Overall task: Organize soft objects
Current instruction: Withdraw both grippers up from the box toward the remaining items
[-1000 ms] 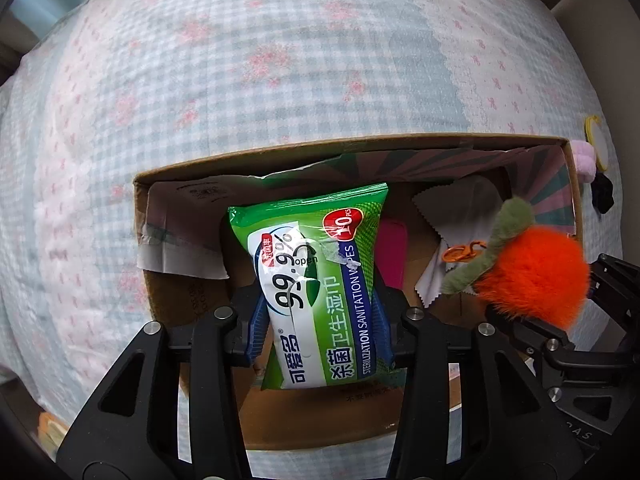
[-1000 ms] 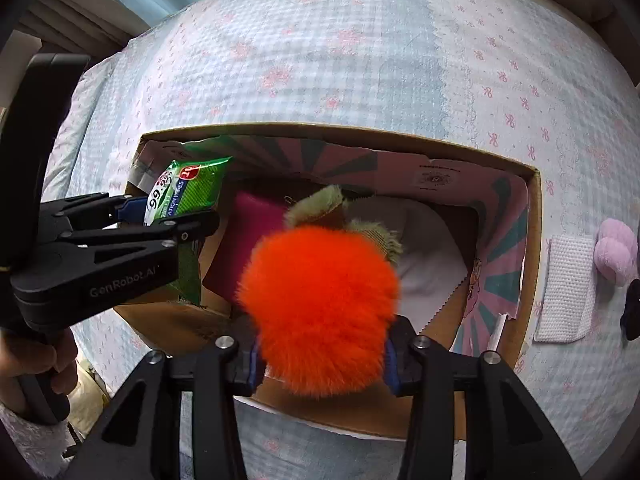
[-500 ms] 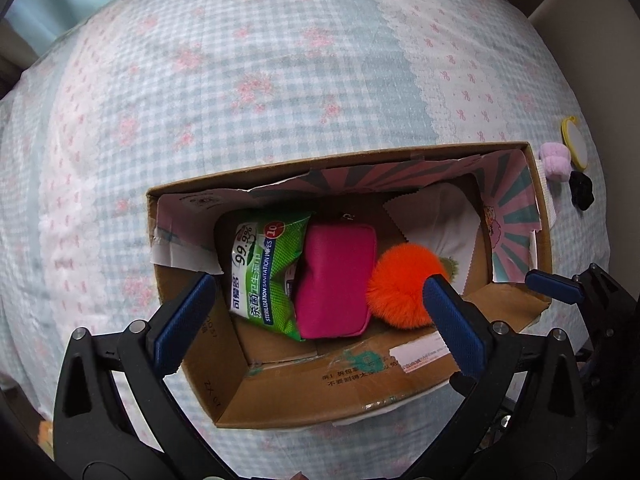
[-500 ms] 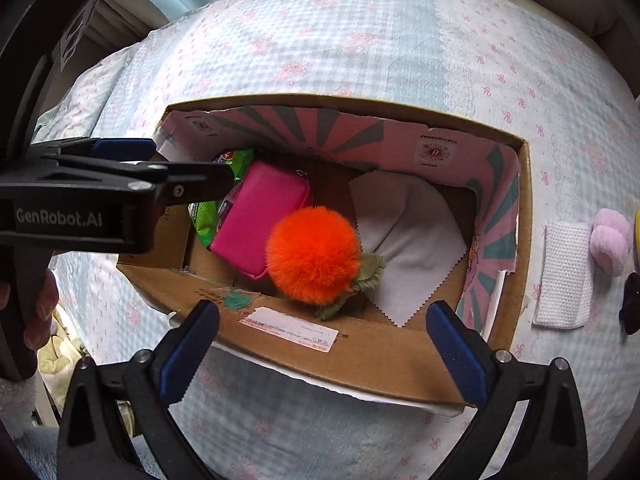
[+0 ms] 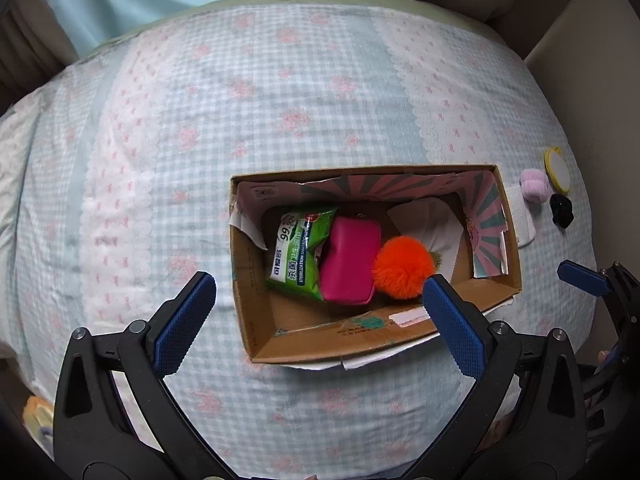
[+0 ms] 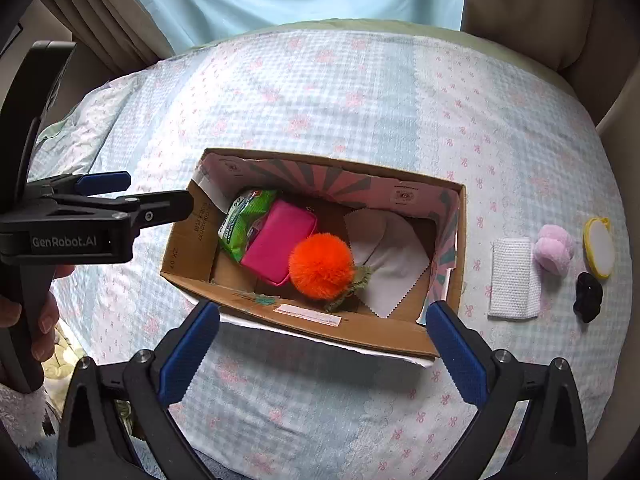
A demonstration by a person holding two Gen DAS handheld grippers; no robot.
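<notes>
1. The left tool (image 5: 318,312) hangs above the bed with its blue-padded jaws spread wide and nothing between them; its pads frame the near wall of the box from above.
2. The right tool (image 6: 322,338) is likewise wide open and empty, pointing steeply down at the same box. In its view the left one shows from the side, gripped by a hand (image 6: 28,320) in a fluffy white sleeve.
3. Below both sits an open brown cardboard box (image 5: 360,342) with a pink-and-teal striped paper lining, resting on the bed.
4. Inside it, from left to right, lie a green plastic pack of sanitizing wipes (image 5: 300,254), a magenta soft pouch (image 5: 350,264) touching it, and a fluffy orange pom-pom with a green stem (image 6: 322,266) leaning against the pouch.
5. A pale grey cloth with zigzag edges (image 6: 390,258) lies on the box floor just right of the pom-pom, partly under it.
6. To the right of the box, on the light blue and pink checked bedspread (image 6: 340,92), rests a white folded textured cloth (image 6: 514,278).
7. Just beyond it sit a pink fluffy puff (image 6: 554,250), a round yellow-rimmed white disc (image 6: 598,246) and a small black scrunchie-like item (image 6: 588,296), close together but outside the box.
</notes>
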